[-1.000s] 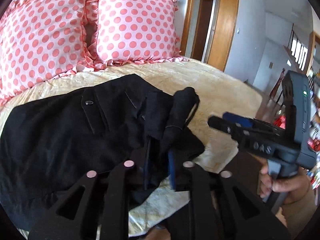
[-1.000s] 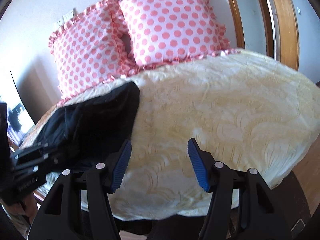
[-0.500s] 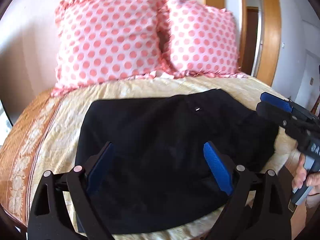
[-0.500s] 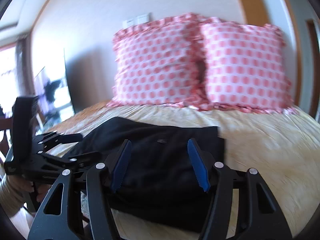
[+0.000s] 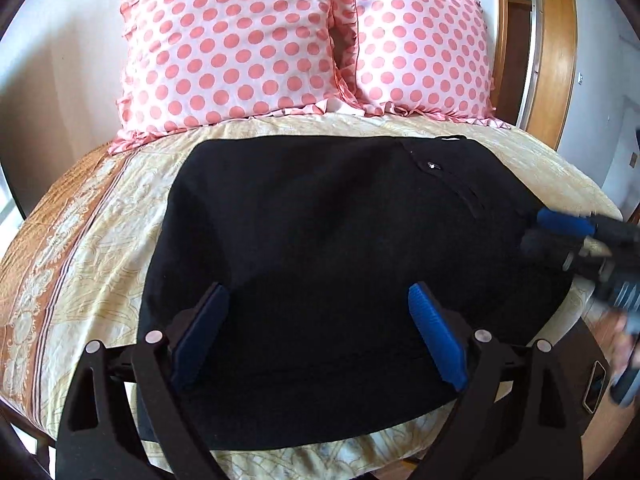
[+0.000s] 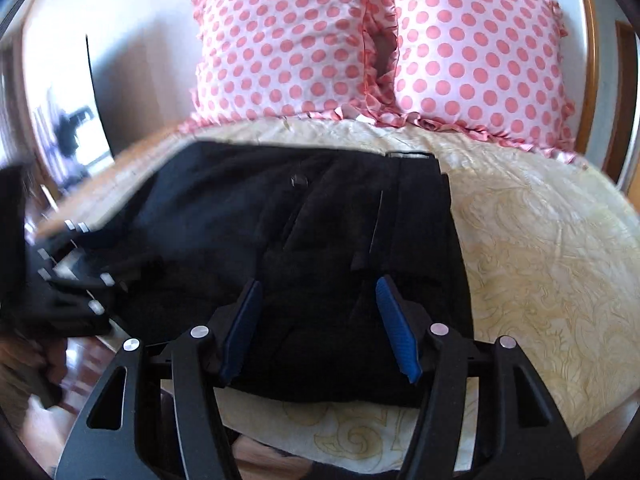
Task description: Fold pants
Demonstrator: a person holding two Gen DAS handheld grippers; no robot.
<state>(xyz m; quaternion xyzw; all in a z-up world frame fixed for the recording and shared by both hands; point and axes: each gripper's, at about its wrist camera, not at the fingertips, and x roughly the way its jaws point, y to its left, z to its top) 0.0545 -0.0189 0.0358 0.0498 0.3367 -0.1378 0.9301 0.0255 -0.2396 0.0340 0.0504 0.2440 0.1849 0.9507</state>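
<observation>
Black pants [image 5: 340, 248] lie folded in a flat rectangle on the yellow bedspread [image 5: 104, 248], waistband button toward the far right. My left gripper [image 5: 318, 300] is open and empty, hovering over the pants' near edge. My right gripper [image 6: 318, 290] is open and empty over the right part of the pants [image 6: 320, 240]. The right gripper also shows blurred in the left wrist view [image 5: 560, 226] at the pants' right edge. The left gripper shows blurred at the left edge of the right wrist view [image 6: 72, 272].
Two pink polka-dot pillows [image 5: 240, 44] [image 5: 420, 48] stand against the wall behind the pants. A wooden door frame [image 5: 552, 52] is at the right. The bedspread [image 6: 552, 260] extends to the right of the pants. The bed's front edge is just below both grippers.
My left gripper let go of the bunched pant fabric and opened. The pants now lie flat and folded. Both grippers swung to face the pillows above the pants.
</observation>
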